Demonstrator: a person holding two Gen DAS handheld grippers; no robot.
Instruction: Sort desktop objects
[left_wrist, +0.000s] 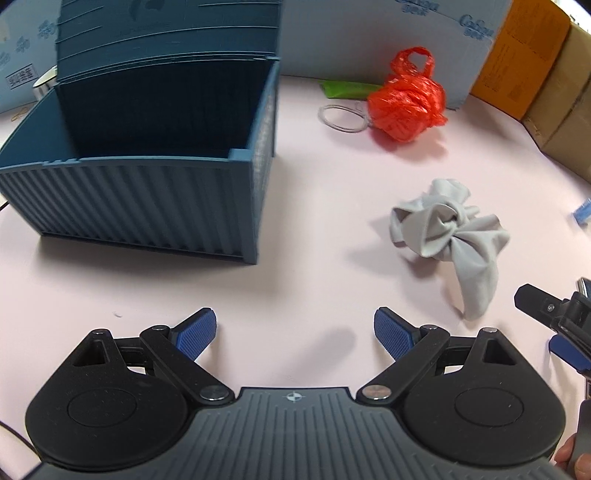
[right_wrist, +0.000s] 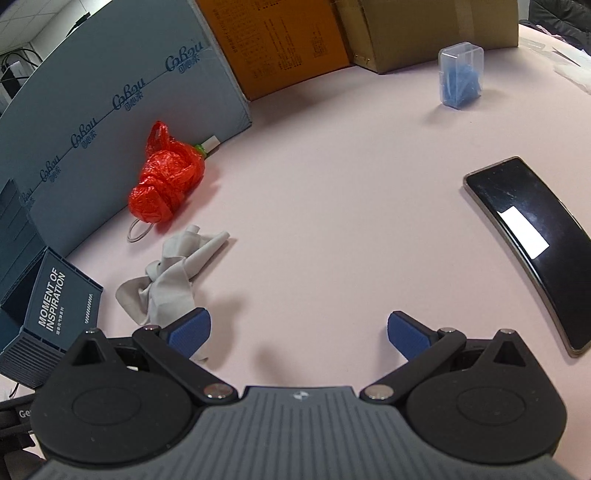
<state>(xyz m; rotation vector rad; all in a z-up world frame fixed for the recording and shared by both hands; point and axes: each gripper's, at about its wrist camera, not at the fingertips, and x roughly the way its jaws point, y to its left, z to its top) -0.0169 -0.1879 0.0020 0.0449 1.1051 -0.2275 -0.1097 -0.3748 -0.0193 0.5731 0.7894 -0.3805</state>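
Sorting looks barely begun. Both the left tool (left_wrist: 294, 334) and the right tool (right_wrist: 298, 332) are spread and hold nothing. The blue box (left_wrist: 155, 206) at far left appears empty, while grey cloth (left_wrist: 450, 236), red bag (left_wrist: 406, 107), phone (right_wrist: 532, 243) and clear case (right_wrist: 461, 75) lie loose on the surface (left_wrist: 314, 258).

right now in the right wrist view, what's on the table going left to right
blue organizer box → grey cloth → clear box of blue items → black phone. The red plastic bag sits behind the cloth and overlaps it sideways, so I left it out.
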